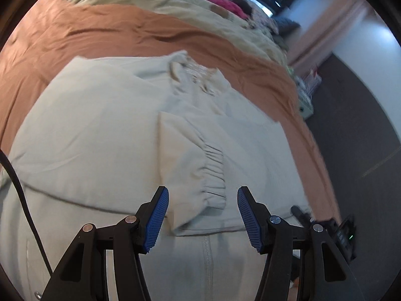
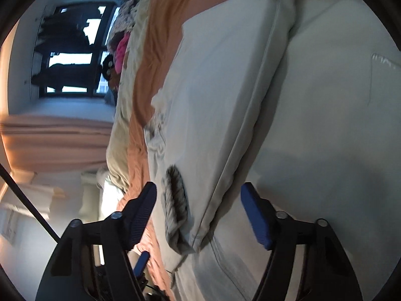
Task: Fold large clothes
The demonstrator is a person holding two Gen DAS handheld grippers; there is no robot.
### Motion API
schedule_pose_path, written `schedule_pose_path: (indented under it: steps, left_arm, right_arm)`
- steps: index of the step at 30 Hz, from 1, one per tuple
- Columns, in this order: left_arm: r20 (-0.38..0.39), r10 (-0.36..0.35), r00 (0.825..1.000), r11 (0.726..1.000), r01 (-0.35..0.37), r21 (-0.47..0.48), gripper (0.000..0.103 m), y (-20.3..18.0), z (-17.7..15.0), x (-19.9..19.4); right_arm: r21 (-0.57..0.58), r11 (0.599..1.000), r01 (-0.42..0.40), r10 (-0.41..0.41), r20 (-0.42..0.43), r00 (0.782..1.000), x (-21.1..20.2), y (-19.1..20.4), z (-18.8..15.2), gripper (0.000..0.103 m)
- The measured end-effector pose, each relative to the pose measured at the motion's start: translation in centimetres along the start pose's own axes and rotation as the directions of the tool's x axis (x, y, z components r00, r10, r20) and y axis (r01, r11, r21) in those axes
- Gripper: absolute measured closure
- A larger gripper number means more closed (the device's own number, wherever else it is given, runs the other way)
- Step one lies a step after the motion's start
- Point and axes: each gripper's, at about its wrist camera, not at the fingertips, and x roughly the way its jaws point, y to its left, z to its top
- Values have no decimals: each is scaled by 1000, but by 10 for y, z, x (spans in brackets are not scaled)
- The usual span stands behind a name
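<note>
One cream jacket [image 1: 100, 125], flat on orange sheet [image 1: 125, 32], sleeve cuff [image 1: 213, 173] folded inward for compact fold. Left gripper [image 1: 203, 215] & right gripper [image 2: 198, 215]: both spread, empty, hovering near cuff.

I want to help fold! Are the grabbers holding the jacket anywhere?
No. The left gripper and right gripper are both open above the jacket, holding nothing.

I see a pale cream zip-up jacket [image 1: 105, 130] spread flat on the rust-orange bedsheet [image 1: 105, 27], collar toward the far side, zipper running down the middle near me. One sleeve [image 1: 185, 155] lies folded across the chest, its gathered elastic cuff [image 1: 213, 175] resting near the front zip. From my right side, the cuff [image 2: 175, 198] sits just beside a long folded edge of the same garment.
</note>
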Motion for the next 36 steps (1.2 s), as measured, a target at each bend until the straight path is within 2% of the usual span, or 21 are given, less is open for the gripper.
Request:
schedule_pose_path:
  steps: [2, 4, 5, 10, 12, 16, 17, 18, 20, 21, 22, 25, 28, 30, 31, 35, 36]
  left_arm:
    - [-23, 50, 998, 994, -47, 102, 44, -19, 2, 15]
    - [-45, 123, 991, 975, -112, 194, 31, -34, 2, 32]
    - [-59, 147, 987, 964, -130, 232, 29, -39, 1, 42]
    - [-111, 238, 965, 927, -192, 322, 27, -47, -5, 79]
    - [-100, 285, 953, 911, -236, 339, 27, -45, -7, 89]
    - [-73, 378, 923, 867, -325, 378, 27, -35, -9, 99]
    - [-71, 378, 923, 868, -326, 375, 27, -31, -8, 98]
    - [-68, 369, 927, 874, -322, 365, 30, -26, -5, 95]
    - [-60, 364, 930, 878, -321, 355, 48, -18, -2, 88]
    - [-59, 377, 924, 874, -335, 352, 57, -11, 0, 83]
    - [-54, 385, 922, 872, -344, 349, 60, -7, 4, 81]
    - [-33, 390, 920, 875, -360, 324, 63, 10, 10, 63]
    - [-19, 408, 913, 885, -391, 252, 63, 34, 18, 42]
    - [6, 464, 886, 867, -456, 203, 63, 53, 22, 28]
    - [11, 472, 882, 867, -466, 175, 63, 63, 25, 21]
    - [-8, 465, 885, 883, -463, 69, 63, 94, 29, -2]
    - [-6, 449, 893, 893, -449, 47, 63, 98, 29, -6]
  right_arm:
    - [64, 998, -19, 18, 17, 1000, -6, -8, 13, 49]
    - [97, 995, -20, 16, 42, 999, -8, -12, 20, 52]
    - [110, 994, -24, 18, 64, 998, -4, -10, 19, 53]
    - [133, 989, -58, 45, 100, 994, 5, -5, 19, 67]
    - [134, 989, -67, 54, 93, 994, 26, -14, 9, 77]
    - [150, 984, -91, 80, 78, 994, 30, -39, 16, 95]
    - [148, 985, -87, 76, 77, 994, 32, -38, 16, 97]
    - [148, 985, -86, 76, 77, 994, 28, -56, 25, 98]
    - [147, 985, -89, 78, 74, 994, 25, -62, 24, 99]
    - [143, 985, -91, 81, 71, 994, 22, -63, 23, 99]
    - [139, 986, -94, 85, 68, 994, 21, -63, 22, 99]
    - [136, 986, -95, 88, 54, 995, 29, -62, 18, 99]
    - [155, 984, -88, 83, 38, 996, 37, -66, 15, 99]
    - [168, 982, -84, 81, 28, 996, 42, -67, 15, 99]
    - [172, 982, -83, 80, 26, 996, 43, -67, 16, 99]
    - [169, 983, -73, 70, 25, 997, 44, -63, 18, 99]
    - [171, 983, -73, 70, 24, 997, 43, -61, 18, 99]
